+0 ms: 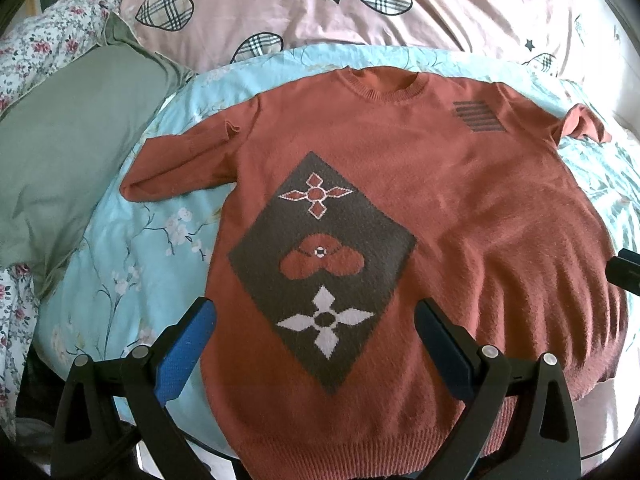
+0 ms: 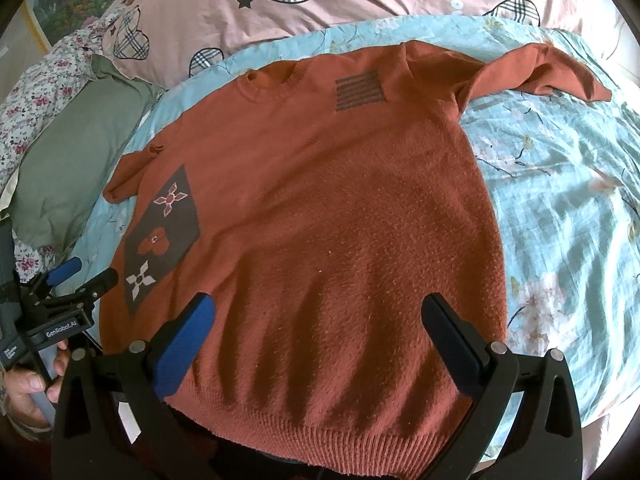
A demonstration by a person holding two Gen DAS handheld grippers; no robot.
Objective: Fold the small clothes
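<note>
A rust-orange knit sweater (image 1: 460, 216) lies flat, front up, on a light blue floral sheet (image 1: 132, 280). It has a dark diamond panel with flower motifs (image 1: 322, 268) and a striped patch (image 1: 478, 117). Its left sleeve (image 1: 180, 164) lies folded out; its right sleeve (image 2: 540, 68) is crumpled at the far right. My left gripper (image 1: 314, 320) is open above the lower left hem. My right gripper (image 2: 318, 316) is open above the lower right of the sweater (image 2: 340, 220). The left gripper (image 2: 82, 274) also shows in the right wrist view, open.
A pink duvet with plaid hearts (image 1: 360, 8) lies behind the sweater. A green pillow (image 1: 68, 152) and a floral cover (image 1: 44, 36) lie at the left. The bed's near edge runs below the hem (image 2: 320, 436).
</note>
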